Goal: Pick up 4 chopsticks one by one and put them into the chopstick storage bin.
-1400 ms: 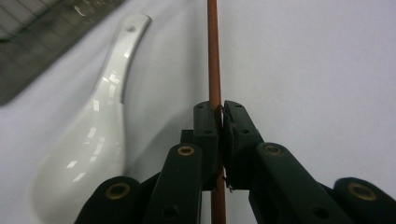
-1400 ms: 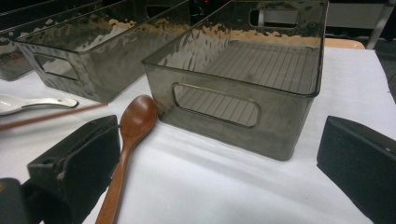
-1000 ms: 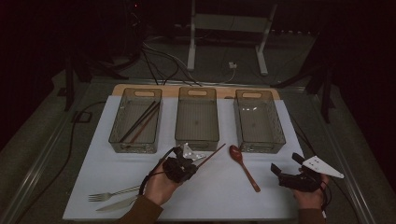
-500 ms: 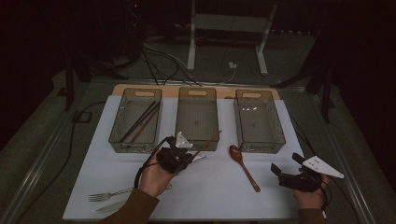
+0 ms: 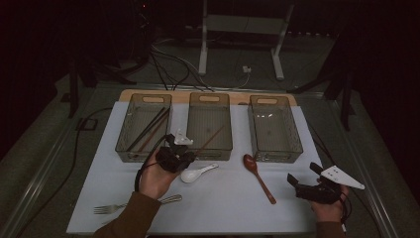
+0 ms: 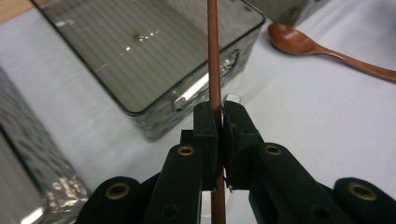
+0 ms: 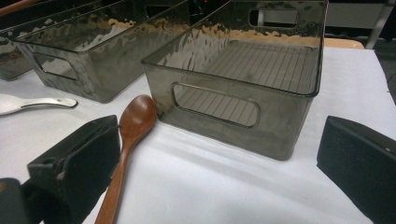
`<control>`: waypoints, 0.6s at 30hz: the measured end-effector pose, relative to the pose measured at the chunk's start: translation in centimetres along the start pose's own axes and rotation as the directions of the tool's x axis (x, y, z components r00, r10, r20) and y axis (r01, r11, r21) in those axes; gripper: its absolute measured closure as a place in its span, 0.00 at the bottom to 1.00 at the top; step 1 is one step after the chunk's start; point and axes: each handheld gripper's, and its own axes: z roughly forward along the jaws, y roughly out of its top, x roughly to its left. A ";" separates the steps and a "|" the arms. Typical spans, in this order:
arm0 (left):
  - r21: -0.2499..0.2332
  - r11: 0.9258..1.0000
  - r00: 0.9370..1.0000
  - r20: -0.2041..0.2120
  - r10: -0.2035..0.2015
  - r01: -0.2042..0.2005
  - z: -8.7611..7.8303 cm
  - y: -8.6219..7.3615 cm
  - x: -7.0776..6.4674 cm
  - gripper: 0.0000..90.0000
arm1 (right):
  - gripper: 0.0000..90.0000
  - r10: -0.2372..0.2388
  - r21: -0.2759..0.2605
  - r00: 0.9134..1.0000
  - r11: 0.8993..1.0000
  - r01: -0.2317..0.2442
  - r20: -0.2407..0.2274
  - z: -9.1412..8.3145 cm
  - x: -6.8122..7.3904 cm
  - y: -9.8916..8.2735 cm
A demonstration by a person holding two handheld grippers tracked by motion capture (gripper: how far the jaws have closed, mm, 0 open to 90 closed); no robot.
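Observation:
My left gripper is shut on a thin brown chopstick, which slants up and to the right over the near rim of the middle bin. In the left gripper view the chopstick runs straight up between the pressed jaws of the left gripper. A white ceramic spoon lies just beside that hand. My right gripper rests open near the front right of the mat. The wooden spoon lies by its left finger, untouched, in front of the right bin.
Three smoky clear bins stand in a row at the back of the white mat. The left bin holds dark chopsticks. A metal fork lies at the front left. The wooden spoon sits between the two hands.
My left hand has lifted and moved away from the person toward the bins, carrying the chopstick, and the white spoon now lies uncovered. The right hand has stayed put.

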 end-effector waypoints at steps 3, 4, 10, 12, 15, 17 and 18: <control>0.000 1.000 1.000 -0.010 -0.010 0.010 -0.1 0.1 0.5 0.96 | 0.00 0.001 0.001 1.000 1.000 -0.001 0.001 0.0 0.0 0.0; 0.001 1.000 1.000 -0.012 -0.011 0.011 -0.2 0.1 0.7 0.96 | 0.00 0.000 0.000 1.000 1.000 0.000 0.000 0.0 0.0 0.0; -0.003 0.999 0.999 -0.024 -0.036 0.035 -0.6 0.2 1.9 0.96 | 0.00 0.001 0.001 1.000 1.000 -0.001 0.000 0.0 0.0 0.0; -0.006 0.999 0.999 -0.031 -0.042 0.042 -0.8 0.2 2.2 0.96 | 0.00 0.001 0.000 1.000 1.000 -0.001 0.000 0.0 0.0 0.0; -0.007 0.999 0.998 -0.035 -0.050 0.050 -1.0 0.2 2.7 0.96 | 0.00 0.003 0.002 1.000 1.000 -0.003 -0.001 0.0 0.0 0.0; -0.007 0.998 0.998 -0.040 -0.056 0.055 -1.2 0.1 3.0 0.96 | 0.00 0.002 0.002 1.000 1.000 -0.002 -0.002 0.0 0.0 0.0; -0.008 0.998 0.998 -0.040 -0.057 0.057 -1.3 0.1 3.2 0.96 | 0.00 0.002 0.003 1.000 1.000 -0.002 -0.001 0.0 0.0 0.0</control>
